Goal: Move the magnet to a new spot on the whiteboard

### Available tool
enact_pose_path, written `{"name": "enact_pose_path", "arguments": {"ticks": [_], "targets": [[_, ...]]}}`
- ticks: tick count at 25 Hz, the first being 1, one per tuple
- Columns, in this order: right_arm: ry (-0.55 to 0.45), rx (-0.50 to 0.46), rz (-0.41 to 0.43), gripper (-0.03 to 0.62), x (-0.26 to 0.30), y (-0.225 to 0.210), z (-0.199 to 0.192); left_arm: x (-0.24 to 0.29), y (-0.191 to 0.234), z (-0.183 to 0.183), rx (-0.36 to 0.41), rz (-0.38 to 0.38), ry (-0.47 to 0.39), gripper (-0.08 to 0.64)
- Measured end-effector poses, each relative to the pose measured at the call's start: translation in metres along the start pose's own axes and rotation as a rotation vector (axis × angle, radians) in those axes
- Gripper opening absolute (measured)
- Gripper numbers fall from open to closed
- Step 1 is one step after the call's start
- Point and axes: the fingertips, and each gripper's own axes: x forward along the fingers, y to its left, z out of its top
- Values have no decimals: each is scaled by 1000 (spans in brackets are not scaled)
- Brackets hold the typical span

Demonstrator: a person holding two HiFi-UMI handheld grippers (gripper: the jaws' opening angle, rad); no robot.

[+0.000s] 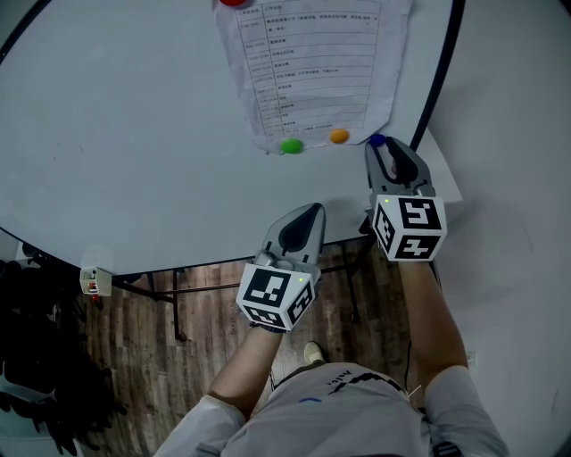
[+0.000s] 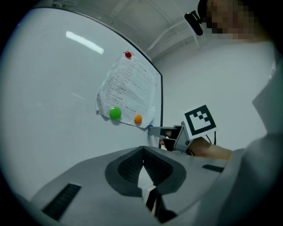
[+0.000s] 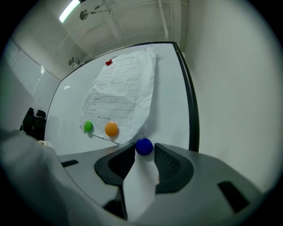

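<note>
A blue magnet [image 1: 377, 140] [image 3: 143, 146] sits on the whiteboard [image 1: 125, 134] by the lower right corner of a printed sheet [image 1: 312, 62]. My right gripper [image 1: 385, 150] [image 3: 144, 152] points level at the board. Its jaws stand open on either side of the blue magnet, with a thin gap still showing on the right. My left gripper [image 1: 311, 212] [image 2: 142, 152] hangs lower and to the left, near the board's bottom edge. It is shut and holds nothing.
A green magnet [image 1: 291, 145], an orange magnet [image 1: 339, 136] and a red magnet [image 1: 234, 3] pin the sheet. The board's black frame [image 1: 442, 71] runs close to the right of the blue magnet, with a white wall beyond. Stand legs [image 1: 178, 308] cross the wooden floor below.
</note>
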Motion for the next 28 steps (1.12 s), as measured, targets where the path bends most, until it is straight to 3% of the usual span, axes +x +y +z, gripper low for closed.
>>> {"name": "enact_pose_path", "arguments": {"ticks": [11, 17, 28], "targets": [[-1, 39, 29, 130, -31, -1, -8, -1, -26, -1, 7, -7, 0, 11], [12, 114, 125, 124, -62, 9, -21, -8, -51, -2, 12, 8, 1, 11], [36, 201, 302, 41, -144, 31, -41, -39, -112, -12, -3, 67, 4, 11]]}}
